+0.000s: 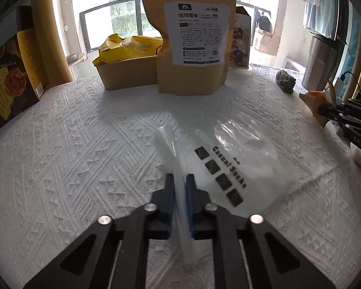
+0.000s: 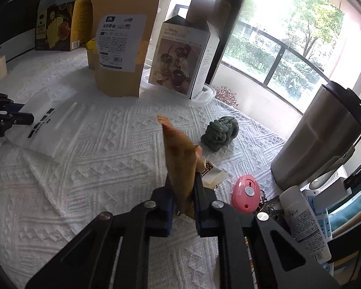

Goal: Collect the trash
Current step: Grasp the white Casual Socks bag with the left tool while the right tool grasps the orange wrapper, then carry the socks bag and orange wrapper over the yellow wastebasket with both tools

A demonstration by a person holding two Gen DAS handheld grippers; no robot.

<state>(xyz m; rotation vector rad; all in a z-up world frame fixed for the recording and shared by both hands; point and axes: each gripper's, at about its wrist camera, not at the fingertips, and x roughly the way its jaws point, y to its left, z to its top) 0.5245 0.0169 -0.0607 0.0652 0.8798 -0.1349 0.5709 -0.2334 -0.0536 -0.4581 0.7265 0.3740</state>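
My left gripper (image 1: 180, 179) is shut on the raised edge of a clear plastic sock bag (image 1: 231, 166) printed "Casual Socks", which lies on the white tablecloth. The bag also shows at the left of the right wrist view (image 2: 57, 130), with the left gripper (image 2: 16, 118) at its edge. My right gripper (image 2: 183, 178) is shut on an orange snack wrapper (image 2: 180, 154) and holds it upright above the cloth. The wrapper (image 1: 316, 103) and right gripper (image 1: 325, 112) show at the right edge of the left wrist view.
A tall kraft pouch (image 1: 192, 36), a brown box (image 1: 130, 72) holding a yellow bag (image 1: 130, 48), and a printed carton (image 2: 180, 57) stand at the back. A green figurine (image 2: 220, 132), pink tag (image 2: 245, 192), steel tumbler (image 2: 322, 134) and white tube (image 2: 303, 221) sit right.
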